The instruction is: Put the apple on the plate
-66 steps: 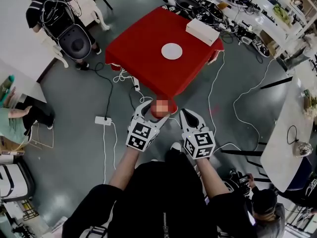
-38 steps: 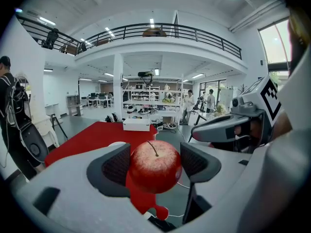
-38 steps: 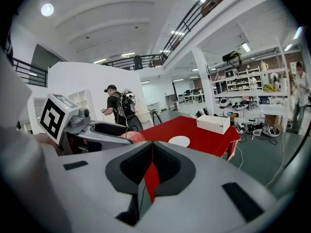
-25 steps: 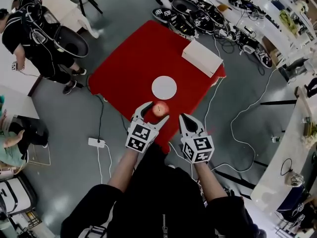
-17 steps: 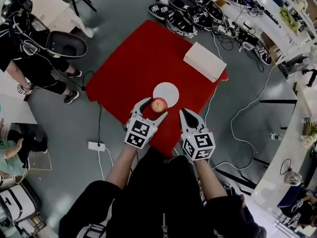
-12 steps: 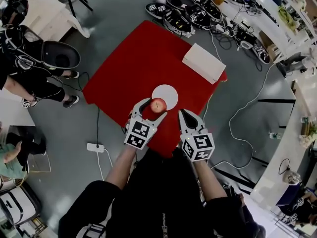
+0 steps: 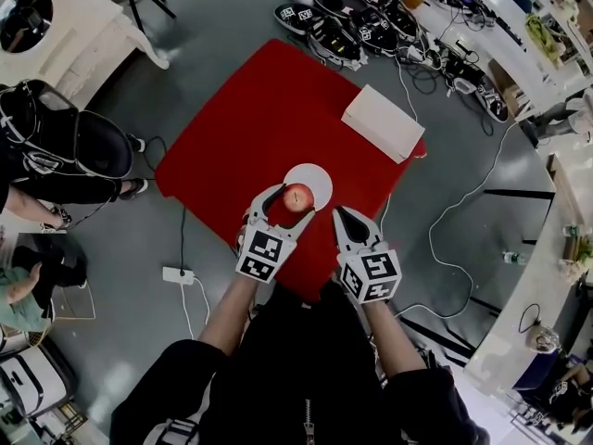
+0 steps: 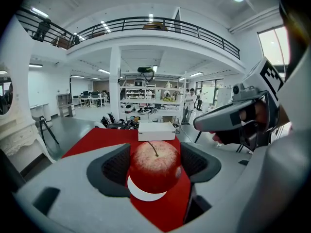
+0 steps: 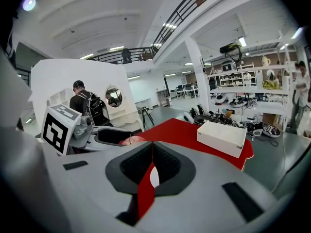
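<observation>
**Head view.** We are holding the apple [image 7: 298, 196] in the left gripper [image 7: 293, 204], whose fingers are pressing against its two sides. The white plate [image 7: 318, 179] is lying just beyond those fingers on the red counter [image 7: 269, 109], and the apple is covering its near edge. The right gripper [image 7: 341, 213] is hovering beside the left one, carrying nothing.

**Left gripper view.** Here we are seeing what the head view is hiding. The apple's stem is pointing up, and the plate is showing as a white crescent under the fruit. We cannot tell whether the two are touching.

**Right gripper view.** Its fingers [image 9: 133, 165] are standing almost together. Only a narrow slit is remaining, through which a strip of counter and a sliver of plate are showing. A white box [image 9: 222, 138] is lying well beyond them.
</observation>
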